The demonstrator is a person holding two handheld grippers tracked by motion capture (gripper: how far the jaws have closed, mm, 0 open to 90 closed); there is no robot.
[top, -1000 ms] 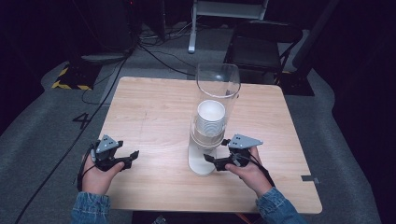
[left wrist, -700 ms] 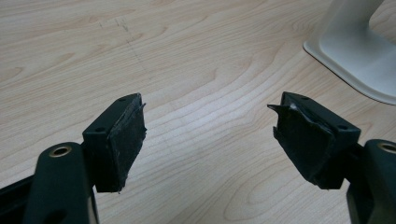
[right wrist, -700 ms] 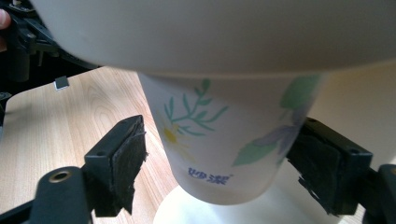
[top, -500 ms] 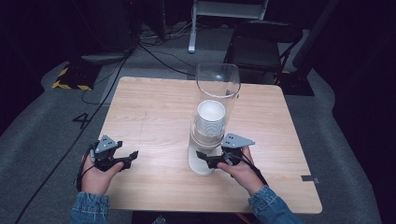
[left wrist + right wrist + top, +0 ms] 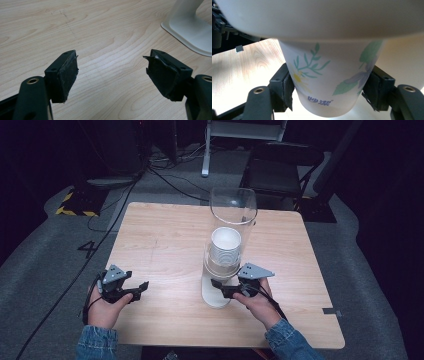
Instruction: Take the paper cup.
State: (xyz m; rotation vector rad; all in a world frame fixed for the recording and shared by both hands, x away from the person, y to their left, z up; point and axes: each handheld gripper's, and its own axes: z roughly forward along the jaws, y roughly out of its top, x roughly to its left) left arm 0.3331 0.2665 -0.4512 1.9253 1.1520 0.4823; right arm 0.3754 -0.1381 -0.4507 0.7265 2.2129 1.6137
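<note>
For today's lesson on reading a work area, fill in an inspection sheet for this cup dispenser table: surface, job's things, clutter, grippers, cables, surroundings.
Surface: pale wooden table, faint scratch marks.
Job's things: clear cup dispenser on a white base, holding stacked paper cups; bottom flowered paper cup sticks out below.
Clutter: nothing seen.
Grippers: right gripper has just been closing, fingers pressed on the cup's sides; left gripper open over bare wood.
Cables: a cable trails from the right gripper; more lie on the floor behind.
Surroundings: grey carpet, dark chair, yellow-black striped tape.
</note>
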